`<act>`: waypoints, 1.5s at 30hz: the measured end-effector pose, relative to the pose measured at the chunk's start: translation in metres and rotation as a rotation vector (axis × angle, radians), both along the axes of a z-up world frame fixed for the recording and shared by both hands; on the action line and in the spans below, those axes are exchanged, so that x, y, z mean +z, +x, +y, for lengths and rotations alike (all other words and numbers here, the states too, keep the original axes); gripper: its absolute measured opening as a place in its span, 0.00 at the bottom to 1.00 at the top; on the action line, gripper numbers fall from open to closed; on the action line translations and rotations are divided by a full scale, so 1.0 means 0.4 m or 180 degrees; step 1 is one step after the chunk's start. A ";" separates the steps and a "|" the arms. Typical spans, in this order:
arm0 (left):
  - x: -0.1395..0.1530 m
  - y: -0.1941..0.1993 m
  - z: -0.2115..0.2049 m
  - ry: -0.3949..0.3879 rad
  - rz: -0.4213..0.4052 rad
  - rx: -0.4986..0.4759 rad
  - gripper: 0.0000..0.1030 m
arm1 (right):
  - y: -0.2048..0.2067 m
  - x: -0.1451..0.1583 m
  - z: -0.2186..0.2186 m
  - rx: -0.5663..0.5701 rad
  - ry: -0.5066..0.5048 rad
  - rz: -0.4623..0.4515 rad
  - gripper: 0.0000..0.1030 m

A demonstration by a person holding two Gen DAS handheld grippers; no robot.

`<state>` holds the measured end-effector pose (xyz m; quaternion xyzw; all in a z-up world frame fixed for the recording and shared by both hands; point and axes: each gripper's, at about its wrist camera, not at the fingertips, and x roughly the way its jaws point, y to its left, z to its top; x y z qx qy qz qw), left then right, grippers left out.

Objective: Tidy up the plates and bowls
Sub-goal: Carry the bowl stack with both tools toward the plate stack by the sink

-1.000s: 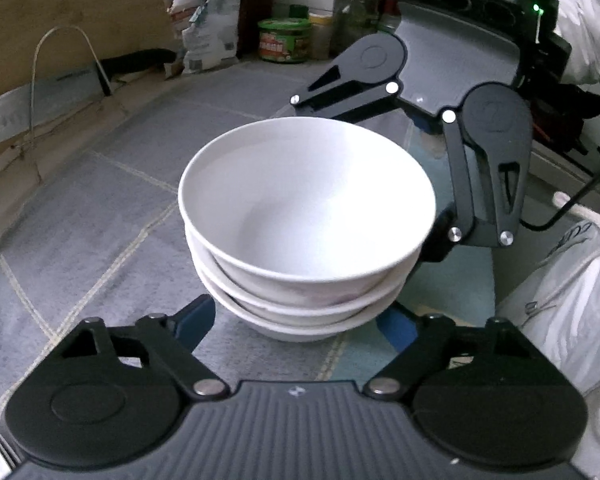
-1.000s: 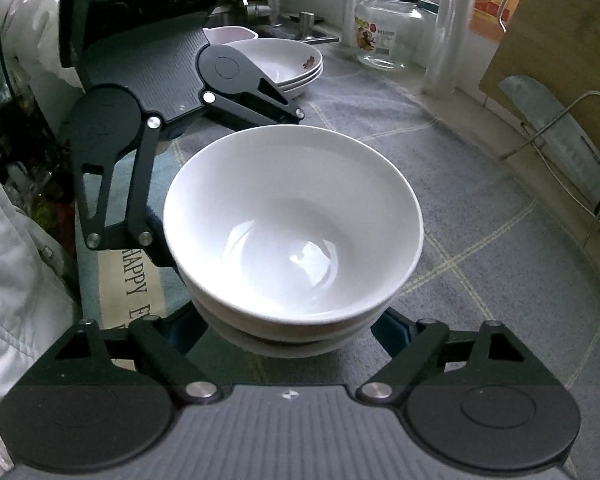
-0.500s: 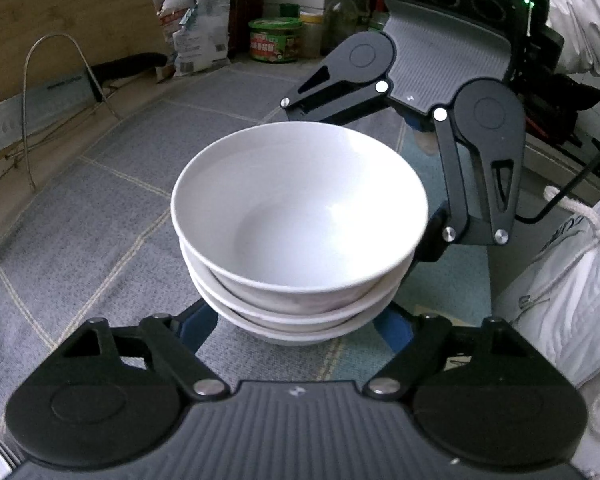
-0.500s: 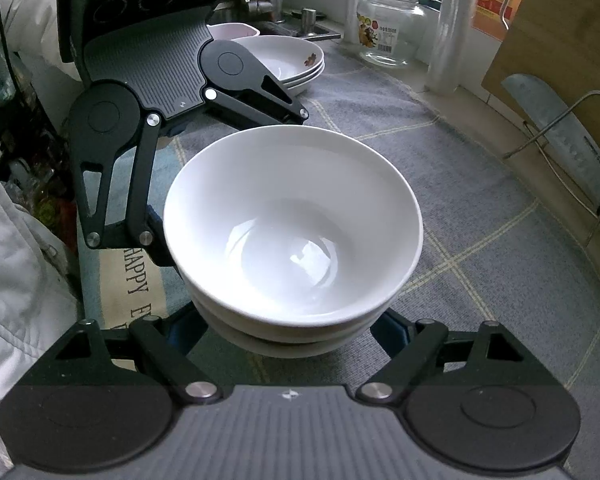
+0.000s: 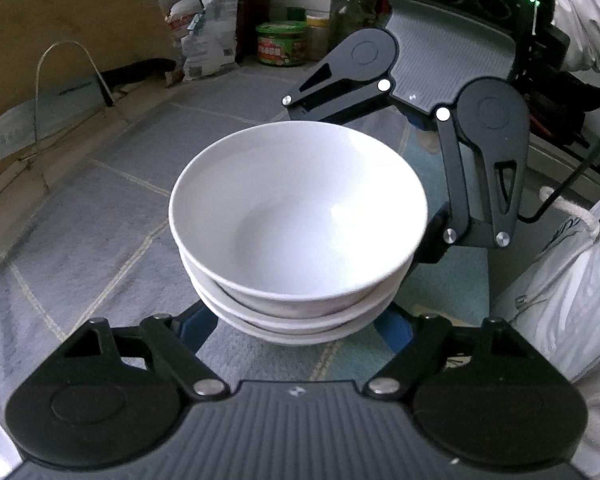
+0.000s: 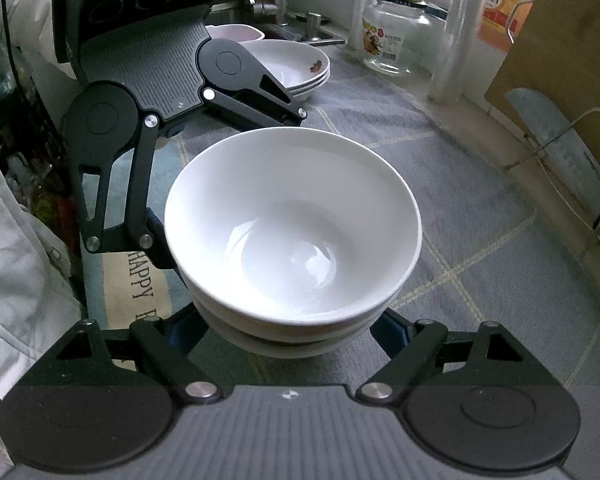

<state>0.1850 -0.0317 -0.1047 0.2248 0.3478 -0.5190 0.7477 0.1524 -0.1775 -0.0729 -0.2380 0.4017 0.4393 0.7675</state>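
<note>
My left gripper [image 5: 296, 328] has its blue fingers [image 5: 198, 326] set on either side of the lowest bowl of the stack of white bowls [image 5: 298, 220], at about 8 and 4 o'clock of its foot. They seem to press on that bowl, though the rim above hides the pads, so I judge it a grip and cannot swear to it. My right gripper [image 6: 288, 336] comes in from the opposite side and brackets the same stack in the same way, its fingers [image 6: 396, 330] tucked under the overhang at 4 and 8 o'clock; whether those pads truly bear on the bowl I cannot tell.

The stack sits dead centre in both wrist views, three bowls nested as far as I can count, on or just above the grey checked mat [image 5: 100, 220]; I cannot tell whether it is lifted clear.

Further out, at 12 o'clock in the right wrist view, a pile of shallow dishes [image 6: 296, 66] stands near the sink edge, with a pale pink dish [image 6: 234, 32] behind it and a glass jar [image 6: 396, 40] at 1 o'clock. A wooden board [image 5: 60, 28] and a wire rack [image 5: 66, 80] lean at 10 o'clock in the left view.

I judge the bowls gathered and the dishes piled; what looks left is carrying this stack to its place and dealing with that pink dish
</note>
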 end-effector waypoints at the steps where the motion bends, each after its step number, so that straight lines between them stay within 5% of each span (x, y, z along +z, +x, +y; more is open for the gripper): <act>1: 0.003 -0.002 0.004 -0.0002 -0.0005 0.0022 0.81 | -0.002 0.005 0.004 0.0018 -0.0004 -0.0017 0.87; 23: 0.111 -0.073 0.240 0.0029 -0.0302 0.0750 0.82 | 0.053 0.104 0.240 0.0705 0.0032 -0.0158 0.87; 45: 0.121 0.010 0.495 0.0068 -0.0562 0.1162 0.82 | 0.216 0.093 0.526 0.1084 -0.0011 -0.0311 0.87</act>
